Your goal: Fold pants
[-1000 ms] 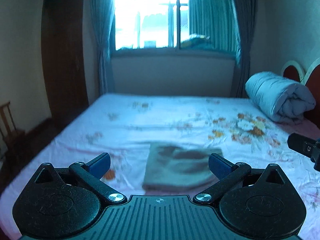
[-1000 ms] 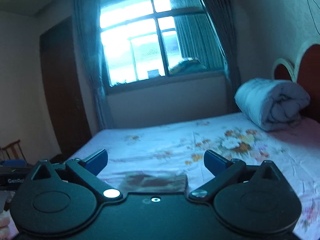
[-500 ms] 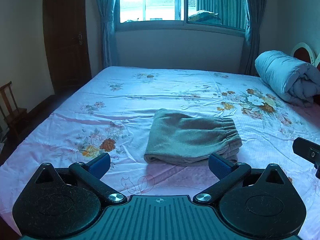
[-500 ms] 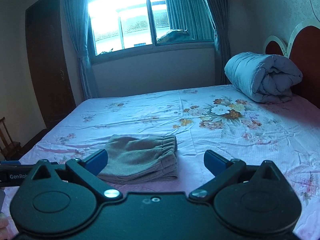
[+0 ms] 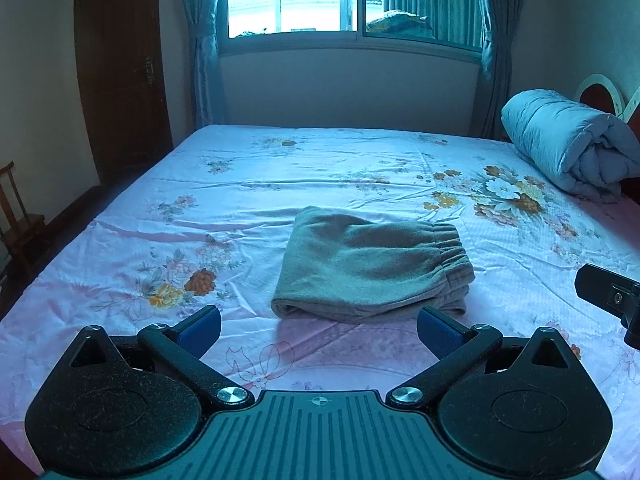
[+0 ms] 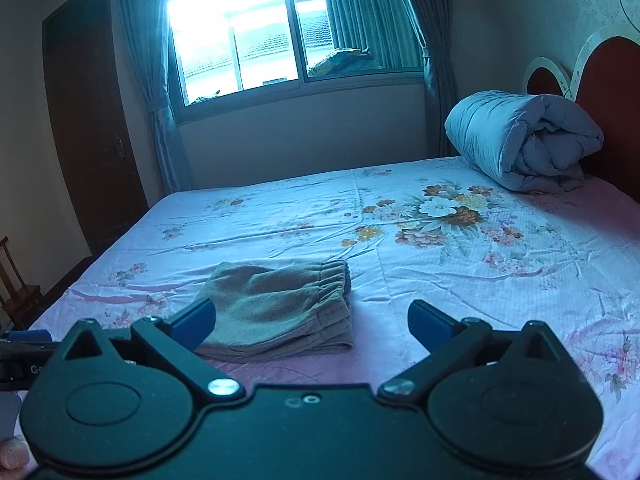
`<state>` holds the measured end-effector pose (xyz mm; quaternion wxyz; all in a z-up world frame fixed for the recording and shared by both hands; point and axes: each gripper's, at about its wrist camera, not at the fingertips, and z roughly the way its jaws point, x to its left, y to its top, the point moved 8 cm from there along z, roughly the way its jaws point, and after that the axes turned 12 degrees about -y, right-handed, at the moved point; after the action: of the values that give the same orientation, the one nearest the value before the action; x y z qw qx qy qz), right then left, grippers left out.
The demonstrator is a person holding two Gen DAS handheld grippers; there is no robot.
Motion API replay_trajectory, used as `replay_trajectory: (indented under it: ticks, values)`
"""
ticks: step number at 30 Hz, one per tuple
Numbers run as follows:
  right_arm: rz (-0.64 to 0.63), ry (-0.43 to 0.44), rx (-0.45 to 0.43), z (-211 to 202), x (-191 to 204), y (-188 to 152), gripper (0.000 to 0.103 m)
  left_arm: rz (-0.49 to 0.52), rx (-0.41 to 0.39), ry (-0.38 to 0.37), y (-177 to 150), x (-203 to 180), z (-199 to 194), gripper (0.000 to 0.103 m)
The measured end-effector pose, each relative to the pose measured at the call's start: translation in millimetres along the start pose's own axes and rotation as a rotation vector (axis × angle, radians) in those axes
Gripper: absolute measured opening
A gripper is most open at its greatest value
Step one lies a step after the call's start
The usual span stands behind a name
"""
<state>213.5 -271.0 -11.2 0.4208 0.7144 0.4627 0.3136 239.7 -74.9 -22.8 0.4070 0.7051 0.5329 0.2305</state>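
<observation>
The grey-green pants (image 5: 372,264) lie folded in a compact stack on the floral bed sheet (image 5: 320,176), elastic waistband on the right side. They also show in the right wrist view (image 6: 276,308). My left gripper (image 5: 319,330) is open and empty, held above the bed just short of the stack's near edge. My right gripper (image 6: 312,322) is open and empty, to the right of the left one, with the stack ahead on its left. Part of the right gripper (image 5: 612,300) shows at the right edge of the left wrist view.
A rolled blue-grey duvet (image 5: 572,144) lies at the head of the bed by the red headboard (image 6: 612,92). A window with curtains (image 5: 340,0) is on the far wall. A dark wooden door (image 5: 120,80) and a wooden chair (image 5: 16,220) stand left of the bed.
Both grippers have tilted downward, and the folded pants and bed now sit higher and fuller in view. Both stay open and empty. The pants have not moved.
</observation>
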Motion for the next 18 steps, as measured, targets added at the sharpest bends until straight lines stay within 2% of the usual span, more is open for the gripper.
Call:
replay_trajectory:
  ticks: [18]
  values:
    - [0.006, 0.009, 0.017, 5, 2, -2, 0.097, 0.013, 0.024, -0.033, -6, -4, 13, 0.103]
